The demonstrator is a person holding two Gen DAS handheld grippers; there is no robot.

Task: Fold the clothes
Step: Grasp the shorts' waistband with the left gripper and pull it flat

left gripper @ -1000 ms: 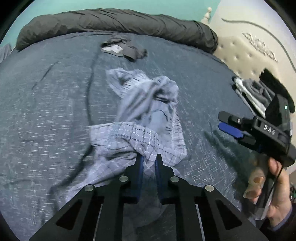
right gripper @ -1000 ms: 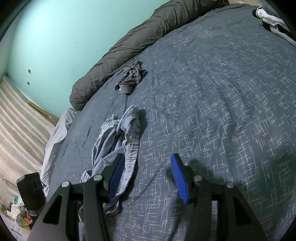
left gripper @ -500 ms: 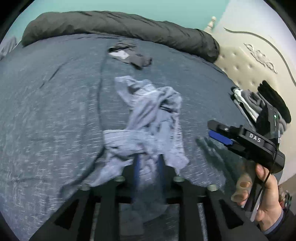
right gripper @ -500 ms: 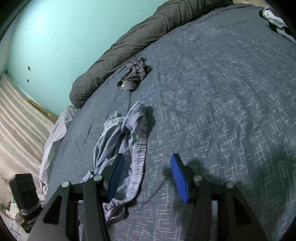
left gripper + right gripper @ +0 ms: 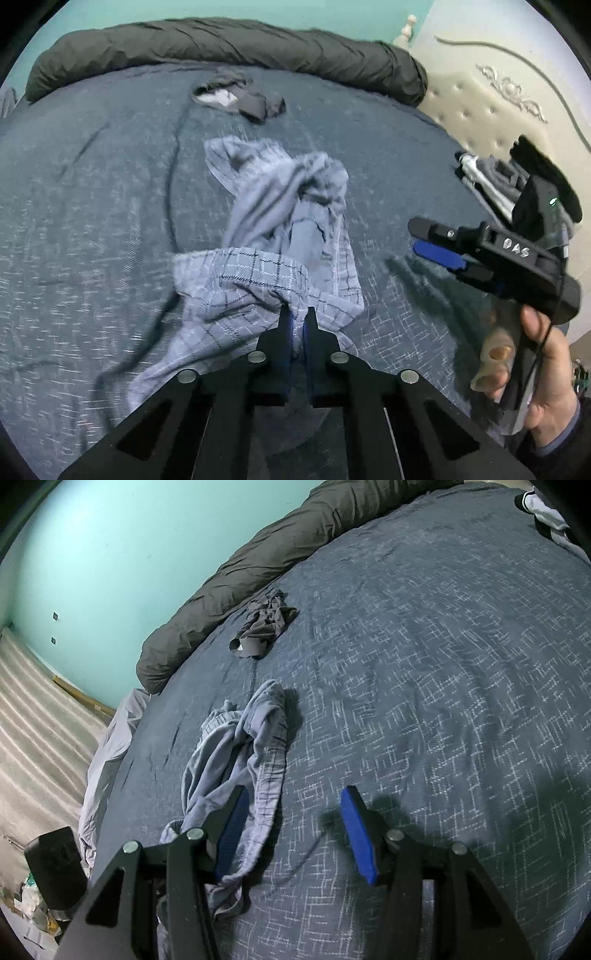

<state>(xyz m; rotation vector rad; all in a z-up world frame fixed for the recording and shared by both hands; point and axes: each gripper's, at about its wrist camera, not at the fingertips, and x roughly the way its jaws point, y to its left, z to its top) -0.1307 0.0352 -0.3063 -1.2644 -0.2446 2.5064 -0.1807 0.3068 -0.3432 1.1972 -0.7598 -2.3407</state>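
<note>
Shorts (image 5: 280, 236) got dragged closer – L gripper (image 5: 297, 314) pinches waistband; R gripper (image 5: 291, 812) wide open, empty, just right of them.

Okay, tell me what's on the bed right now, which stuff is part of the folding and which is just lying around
In the job:
- light blue checked garment, crumpled on the bed
- left gripper, shut on its edge
- right gripper, open beside it

Lying about:
- dark grey garment, crumpled, possibly next
- rolled grey duvet
- pile of clothes by the headboard
- black object off the bed
</note>
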